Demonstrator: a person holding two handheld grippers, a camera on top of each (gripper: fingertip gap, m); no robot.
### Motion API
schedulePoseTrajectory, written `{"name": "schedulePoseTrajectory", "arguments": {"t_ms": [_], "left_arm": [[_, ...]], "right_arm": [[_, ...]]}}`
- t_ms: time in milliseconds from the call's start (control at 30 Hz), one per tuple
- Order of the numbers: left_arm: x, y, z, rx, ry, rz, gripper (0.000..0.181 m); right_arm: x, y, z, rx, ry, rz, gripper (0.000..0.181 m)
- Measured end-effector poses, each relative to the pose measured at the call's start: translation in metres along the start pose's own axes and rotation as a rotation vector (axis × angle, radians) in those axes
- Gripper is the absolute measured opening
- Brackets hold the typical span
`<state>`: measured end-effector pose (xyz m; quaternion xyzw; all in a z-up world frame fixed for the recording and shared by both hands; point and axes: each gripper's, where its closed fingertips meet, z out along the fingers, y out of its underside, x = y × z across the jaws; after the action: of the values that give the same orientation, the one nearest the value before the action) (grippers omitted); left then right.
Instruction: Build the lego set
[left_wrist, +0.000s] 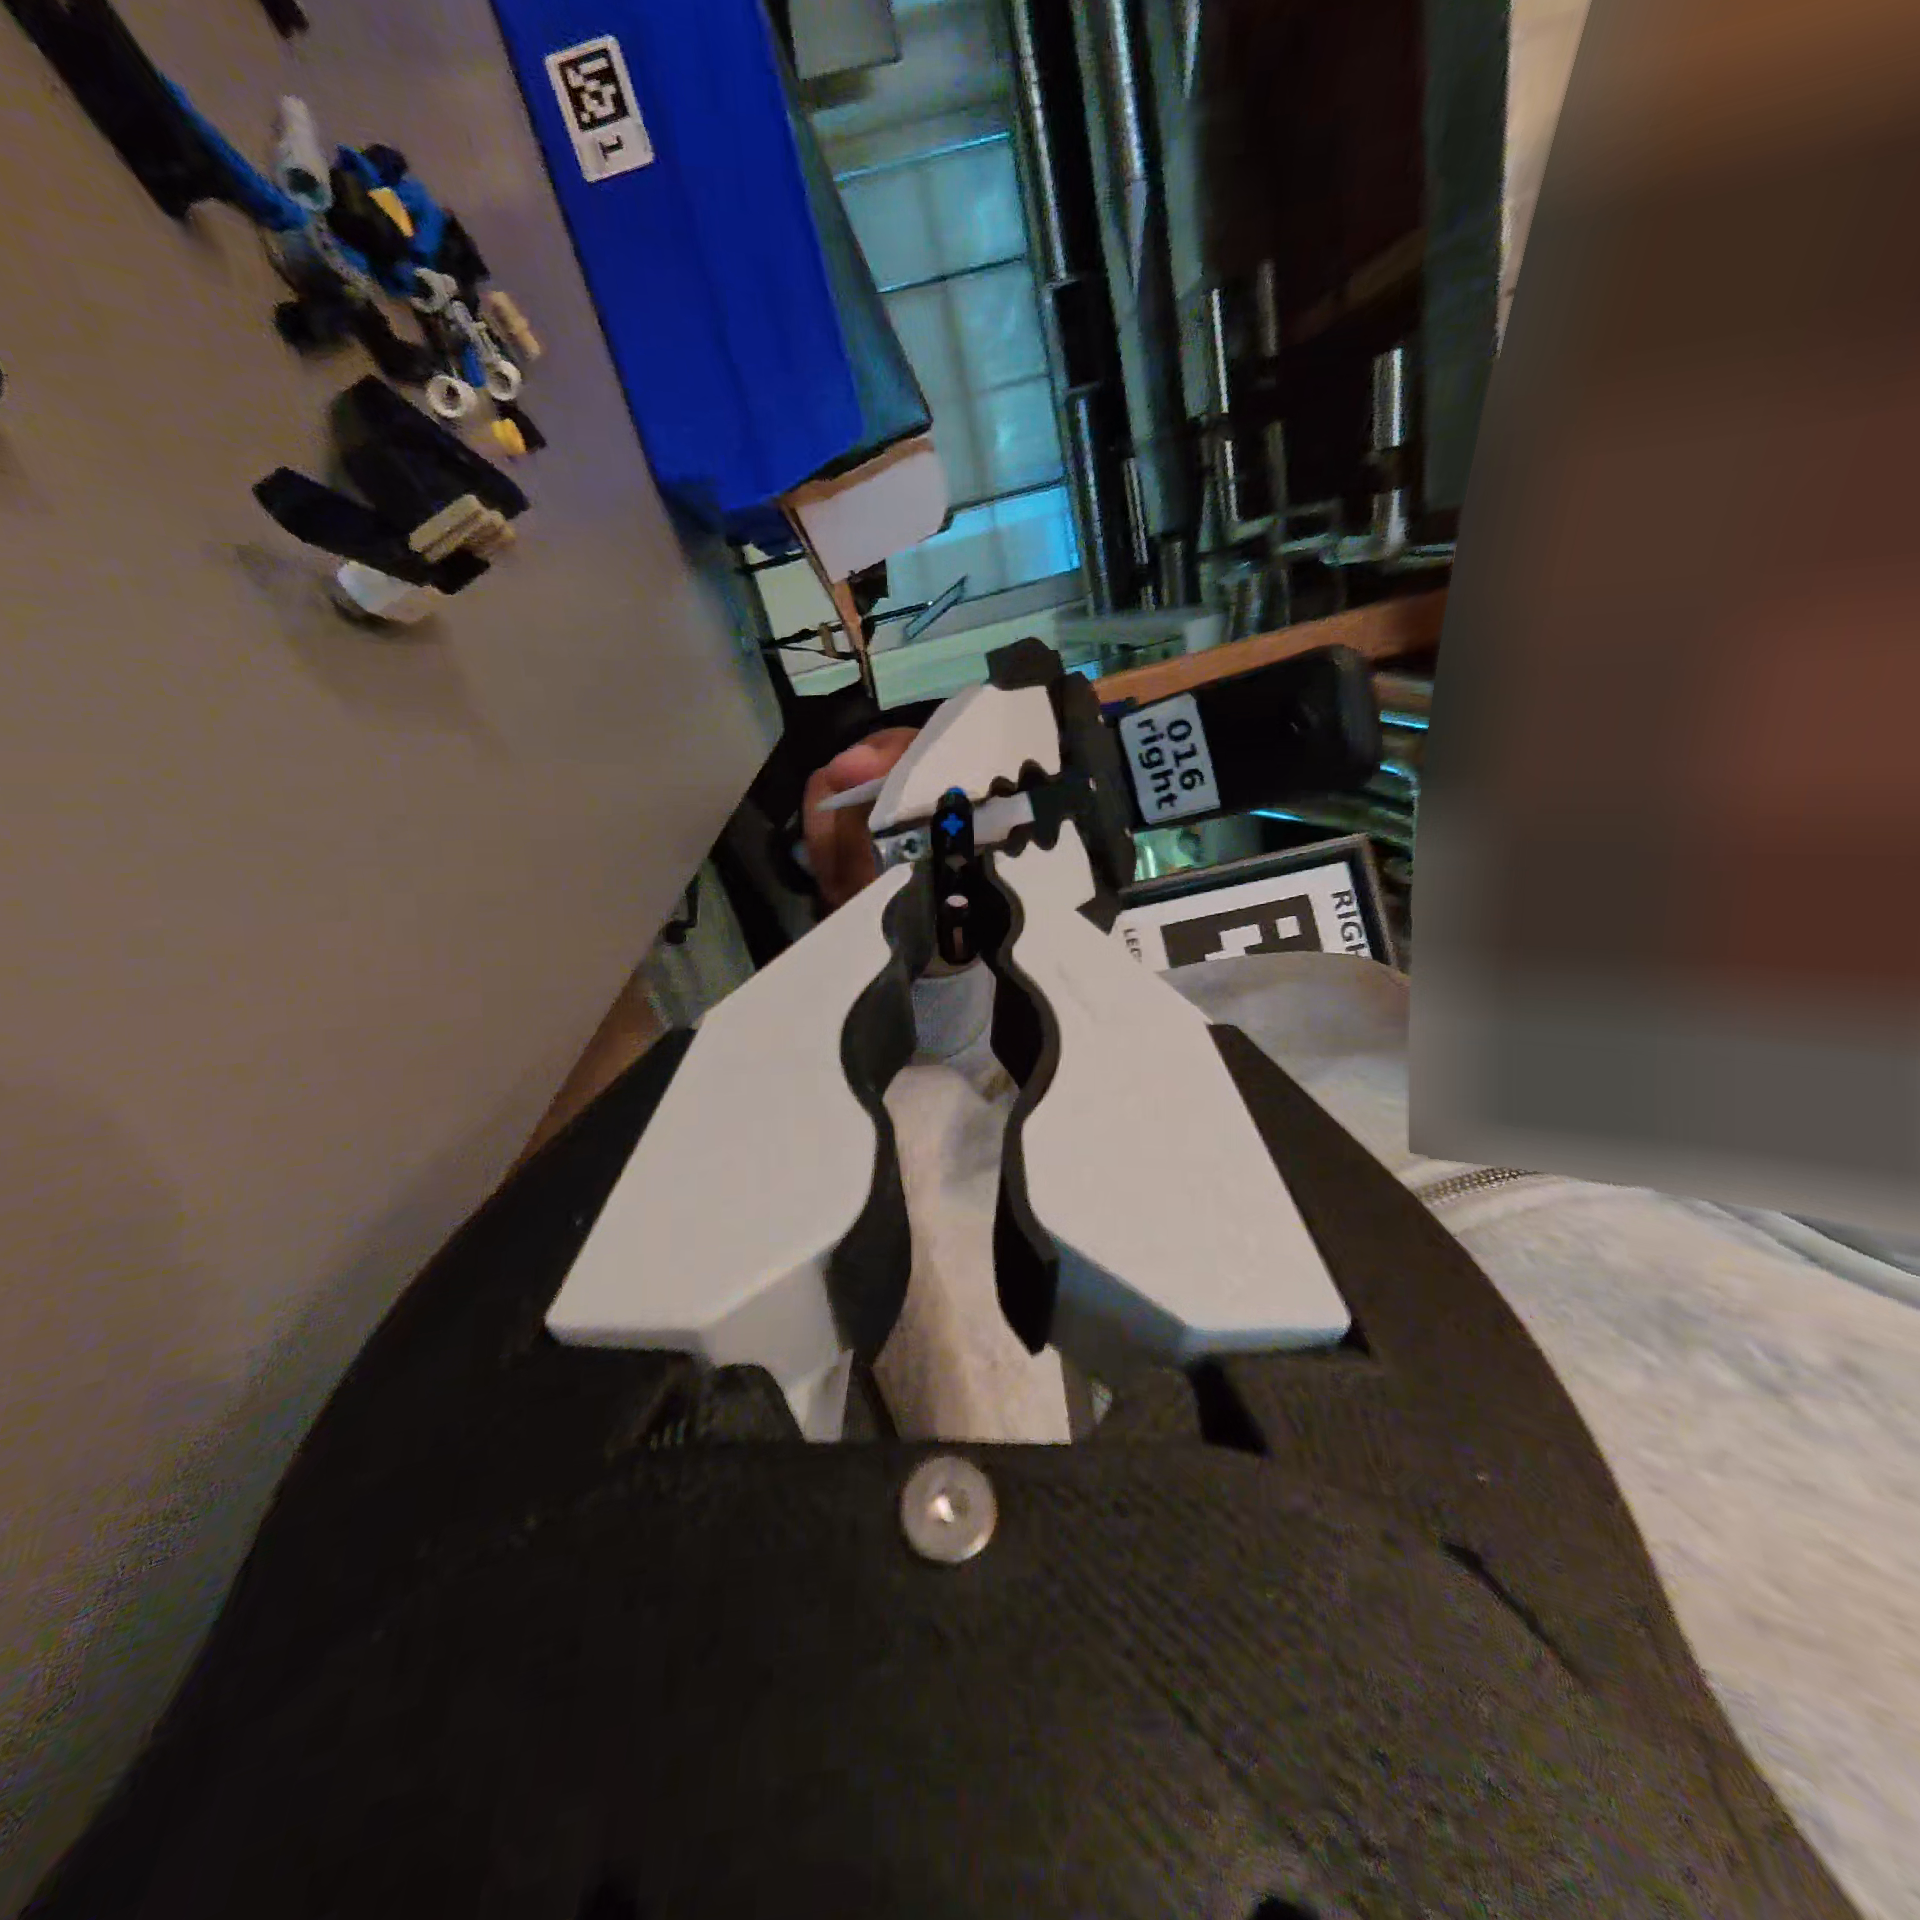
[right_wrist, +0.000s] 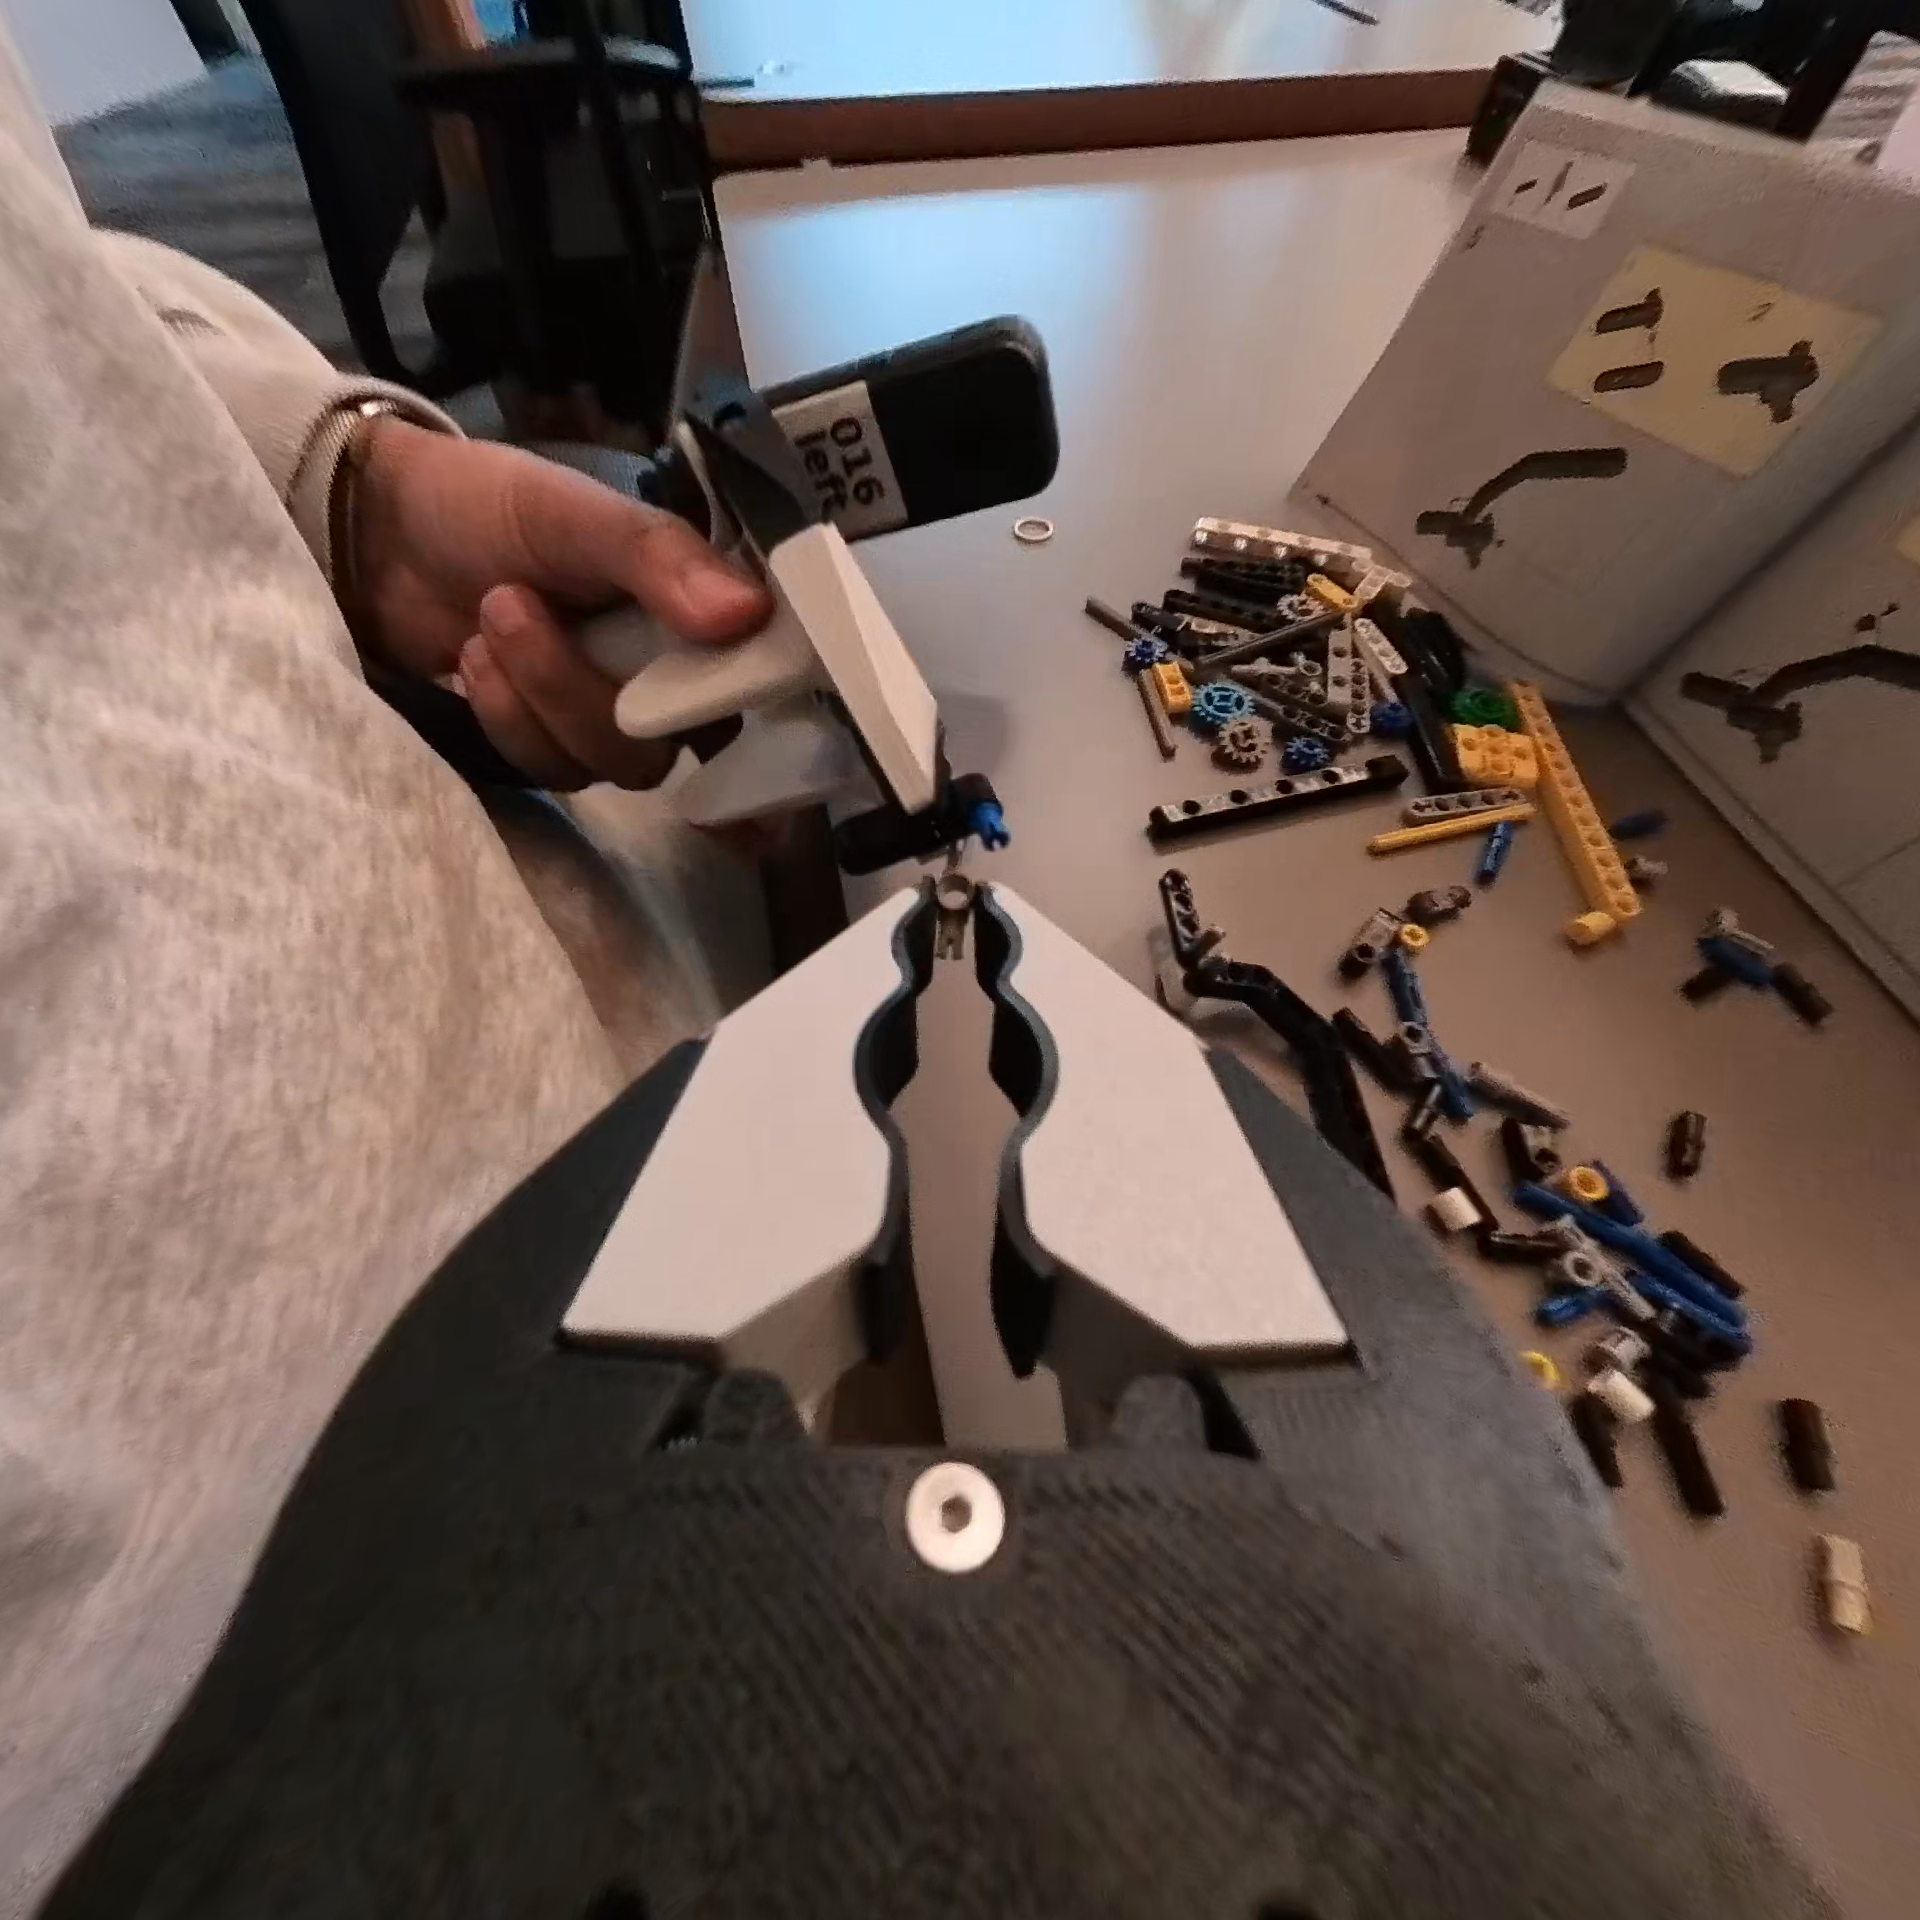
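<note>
My left gripper (left_wrist: 951, 920) is shut on a short black lego beam (left_wrist: 954, 894) with a blue pin (left_wrist: 952, 828) in its top hole. My right gripper (right_wrist: 951, 902) is shut on a small grey connector piece (right_wrist: 950, 928). The two grippers meet tip to tip, above the table's near edge. The grey piece sits just below the beam (right_wrist: 883, 836) and its blue pin (right_wrist: 987, 821); I cannot tell whether they touch. The right gripper (left_wrist: 997, 816) shows beyond the beam in the left wrist view, and the left gripper (right_wrist: 920, 800) shows in the right wrist view.
Loose lego pieces lie in a yellow, black and grey pile (right_wrist: 1351, 675) and a blue and black pile (right_wrist: 1610, 1247) on the grey table (right_wrist: 1143, 312). Grey boxes (right_wrist: 1610, 416) stand at the right. A blue box (left_wrist: 707, 260) stands past the pieces. A hand (right_wrist: 540, 592) holds the left gripper. My two grippers' fingertips are within a few centimetres of each other.
</note>
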<state>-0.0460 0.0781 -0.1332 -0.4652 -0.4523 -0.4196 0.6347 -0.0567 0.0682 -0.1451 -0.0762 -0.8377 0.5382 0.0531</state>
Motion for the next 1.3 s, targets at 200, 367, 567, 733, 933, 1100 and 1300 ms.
{"name": "schedulePoseTrajectory", "arguments": {"t_ms": [200, 367, 567, 733, 933, 1100, 1300], "left_arm": [[-0.005, 0.001, -0.005, 0.013, -0.028, -0.011, 0.009], [-0.013, 0.011, -0.004, -0.043, -0.088, 0.005, 0.009], [-0.019, 0.019, -0.005, -0.104, -0.137, 0.029, 0.009], [-0.027, 0.032, -0.008, -0.185, -0.216, 0.067, 0.010], [-0.024, 0.050, -0.012, -0.233, -0.178, 0.022, 0.009], [-0.025, 0.073, -0.015, -0.249, -0.180, -0.037, 0.008], [-0.025, 0.096, -0.016, -0.355, -0.215, -0.015, 0.008]], "right_arm": [[-0.002, 0.004, -0.001, -0.026, 0.011, -0.052, 0.005], [-0.007, 0.008, 0.000, -0.057, 0.005, -0.116, 0.005], [-0.014, 0.015, 0.002, -0.121, -0.009, -0.193, 0.005], [-0.025, 0.024, 0.004, -0.173, -0.040, -0.274, 0.005], [-0.043, 0.027, 0.003, -0.132, -0.134, -0.231, 0.005], [-0.066, 0.034, 0.003, -0.146, -0.172, -0.213, 0.005], [-0.087, 0.040, -0.002, -0.157, -0.206, -0.213, 0.005]]}}
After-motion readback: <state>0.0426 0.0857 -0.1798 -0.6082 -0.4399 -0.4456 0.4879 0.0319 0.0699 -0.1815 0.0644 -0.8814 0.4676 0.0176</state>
